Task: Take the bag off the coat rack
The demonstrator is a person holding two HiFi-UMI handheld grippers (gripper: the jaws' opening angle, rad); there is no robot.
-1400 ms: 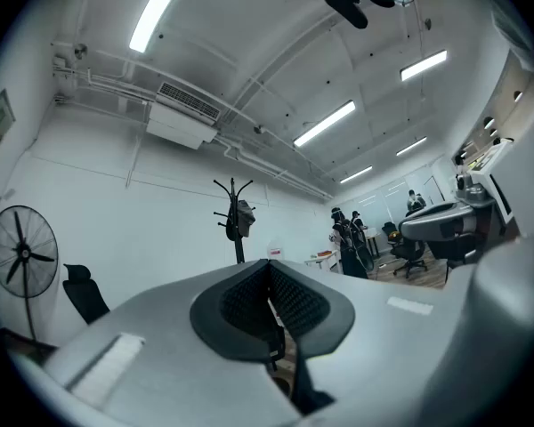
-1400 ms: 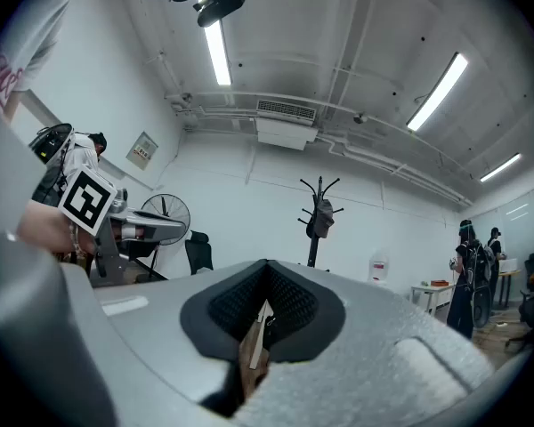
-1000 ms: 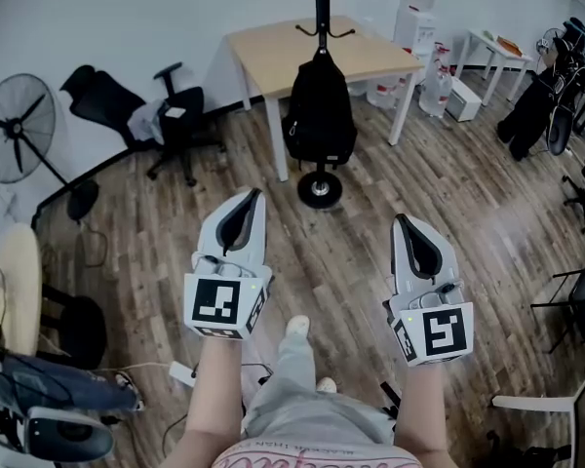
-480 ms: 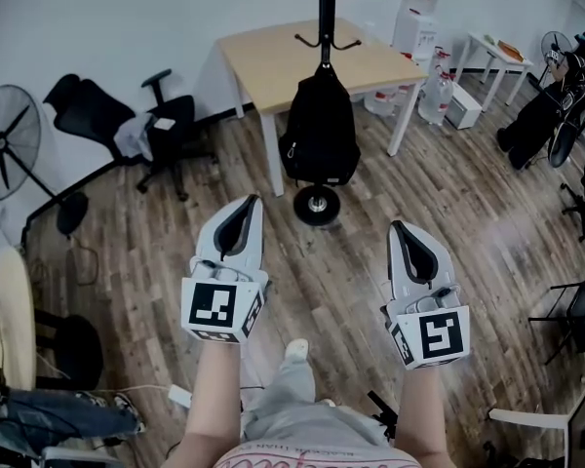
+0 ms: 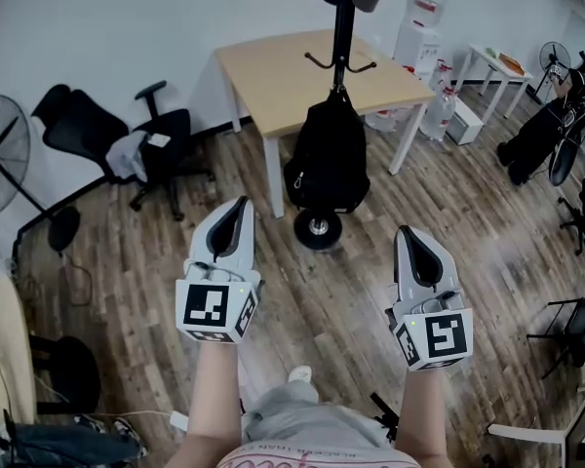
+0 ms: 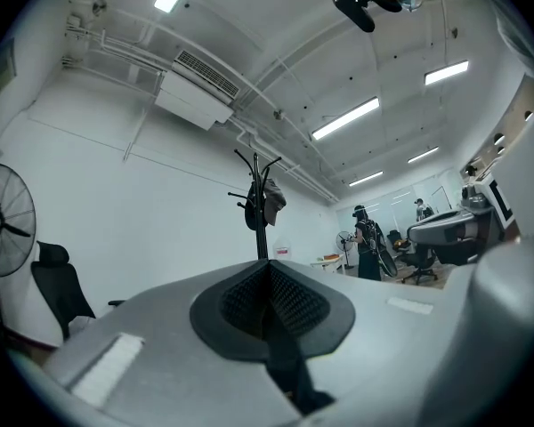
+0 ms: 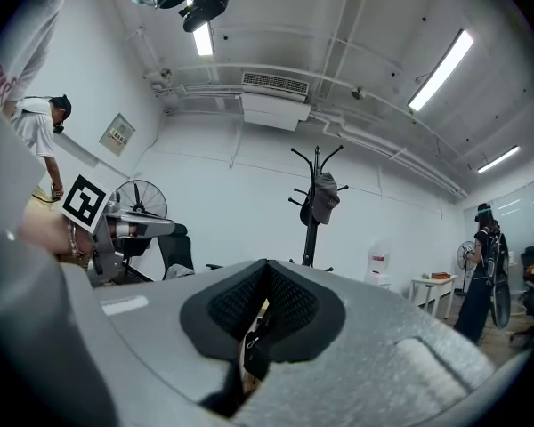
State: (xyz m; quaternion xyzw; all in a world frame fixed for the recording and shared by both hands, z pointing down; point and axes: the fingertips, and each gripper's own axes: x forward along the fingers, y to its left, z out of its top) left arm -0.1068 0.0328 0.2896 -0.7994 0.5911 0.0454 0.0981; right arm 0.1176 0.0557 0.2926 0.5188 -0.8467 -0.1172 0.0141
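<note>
Hanging point: coat rack (image 5: 343,27), upright beside the table (image 5: 263,66).
Load: bag (image 5: 329,159), black, hung low on the rack's pole, above the wheeled base.
Left gripper (image 5: 236,208): jaws together, empty, well short of the bag.
Right gripper (image 5: 407,234): jaws together, empty, equally short.
Progress: nothing done yet; approach, grasp and lift-off all remain.

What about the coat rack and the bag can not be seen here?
Head view: the upper edge cuts off the top of the black metal coat rack.
Head view: the hook carrying the black fabric backpack is too small to tell.
Left gripper view: the left gripper itself hides the backpack.
</note>
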